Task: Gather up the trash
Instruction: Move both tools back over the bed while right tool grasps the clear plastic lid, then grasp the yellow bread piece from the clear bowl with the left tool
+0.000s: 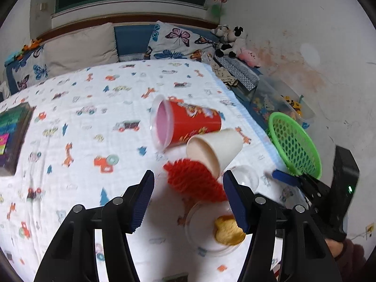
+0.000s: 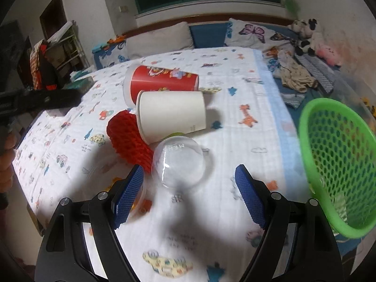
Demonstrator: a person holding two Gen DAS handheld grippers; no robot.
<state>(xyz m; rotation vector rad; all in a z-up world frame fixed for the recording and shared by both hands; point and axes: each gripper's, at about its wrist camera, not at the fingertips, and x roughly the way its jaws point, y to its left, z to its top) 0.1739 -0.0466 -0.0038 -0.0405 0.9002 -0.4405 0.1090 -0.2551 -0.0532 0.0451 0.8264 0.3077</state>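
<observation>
Both grippers hang over the bed with their jaws apart and nothing between the blue ribbed pads. I take the white paper cup [image 2: 171, 115] as the landmark; it lies on its side on the printed bedspread [image 1: 70, 129], with all the trash gathered around it.

Under the left gripper [image 1: 189, 202], just in front of the cup's mouth, lies the red honeycomb paper piece [image 1: 195, 181], and nearer than that a shallow clear lid [image 1: 206, 230] with a yellow biscuit-like piece [image 1: 229, 231] on it. Under the right gripper [image 2: 190, 197], touching the cup's near side, sits a clear plastic dome [image 2: 179, 162], smooth and round. Behind the cup lies the red printed cup [image 2: 164, 80] with a clear rim. To the right of the cup, well apart, stands the green mesh basket [image 2: 338, 164], tilted at the bed's edge.

I think the step is the approach. The dome looks slippery and rounded, so the right gripper should probably close low across its widest part, gently. The honeycomb paper looks soft and would crush easily.
</observation>
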